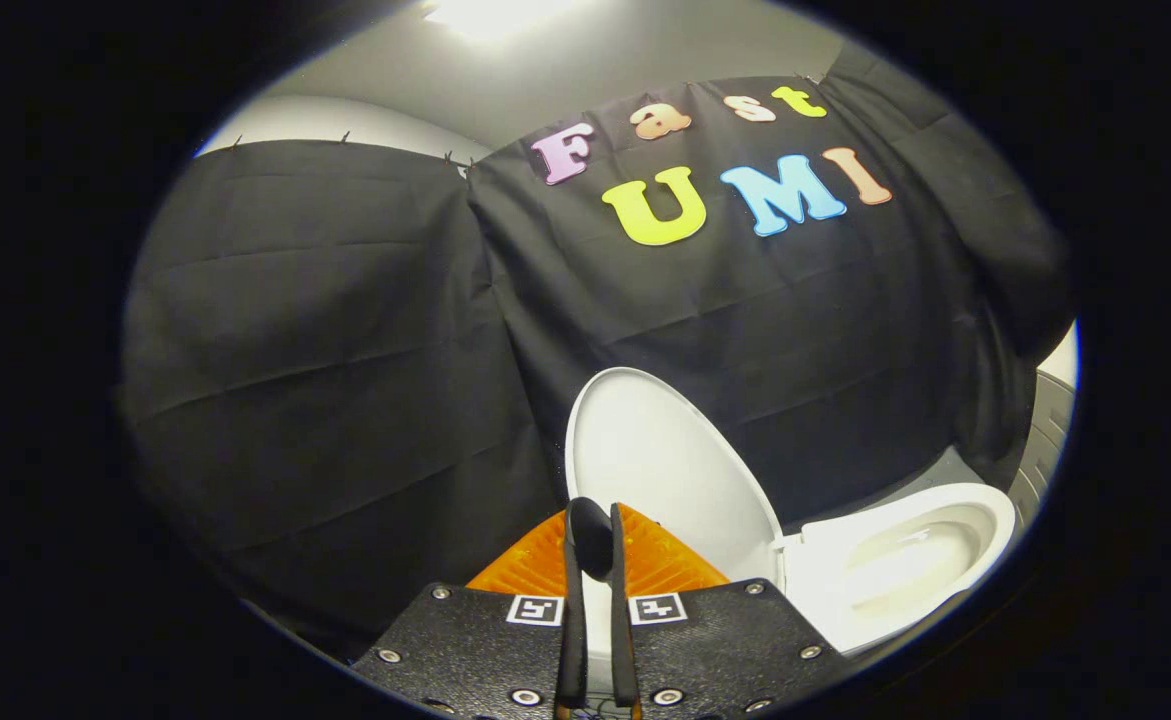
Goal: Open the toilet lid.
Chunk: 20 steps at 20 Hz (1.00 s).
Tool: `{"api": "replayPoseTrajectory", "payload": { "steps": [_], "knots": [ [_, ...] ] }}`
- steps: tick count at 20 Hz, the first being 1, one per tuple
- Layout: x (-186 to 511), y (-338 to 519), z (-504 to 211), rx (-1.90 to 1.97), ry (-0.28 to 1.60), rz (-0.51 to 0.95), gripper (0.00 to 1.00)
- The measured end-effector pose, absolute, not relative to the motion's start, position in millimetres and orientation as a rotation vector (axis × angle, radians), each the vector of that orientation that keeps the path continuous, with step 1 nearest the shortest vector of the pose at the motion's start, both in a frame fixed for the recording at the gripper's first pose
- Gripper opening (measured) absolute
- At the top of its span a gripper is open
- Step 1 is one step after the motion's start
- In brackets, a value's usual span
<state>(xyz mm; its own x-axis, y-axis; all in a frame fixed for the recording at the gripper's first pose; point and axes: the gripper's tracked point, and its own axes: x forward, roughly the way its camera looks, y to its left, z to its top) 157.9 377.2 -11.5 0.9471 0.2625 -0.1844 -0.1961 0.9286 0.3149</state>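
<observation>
1. While the black cloth wall [345, 350] hangs in creased folds over most of the background, a pale ceiling with a bright lamp [490, 15] shows above its upper edge.
2. Beyond the fingers stands the white toilet [845, 600], a little to the right of them, with the cloth directly behind it.
3. Its bowl [920, 560] is uncovered, and the smooth white inside is visible, ringed by the seat [990, 510].
4. The toilet lid [660, 470] is already raised. It stands nearly upright, leaning back towards the cloth, and its hinge end meets the bowl at the lower right of the lid.
5. The gripper [597, 545] is just in front of the lower part of the lid. Its two fingers are almost closed, with only a narrow gap between them, and they have hold of nothing; the fingertips [590, 535] overlap the lid's lower edge in the view, but I cannot tell if they touch it.
</observation>
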Motion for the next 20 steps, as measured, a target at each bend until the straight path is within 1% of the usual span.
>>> {"api": "replayPoseTrajectory", "payload": {
  "steps": [3,6,10,16,20],
  "knots": [
    [149.2,385.3,-8.1,0.285,0.220,0.311,0.52],
    [133.4,369.1,0.8,0.253,0.201,0.325,0.95],
    [105.7,348.9,14.6,0.138,0.165,0.344,0.95],
    [73.1,278.2,43.2,0.046,0.109,0.268,0.95],
    [53.5,227.0,69.1,-0.012,0.026,0.243,0.96]
  ]
}}
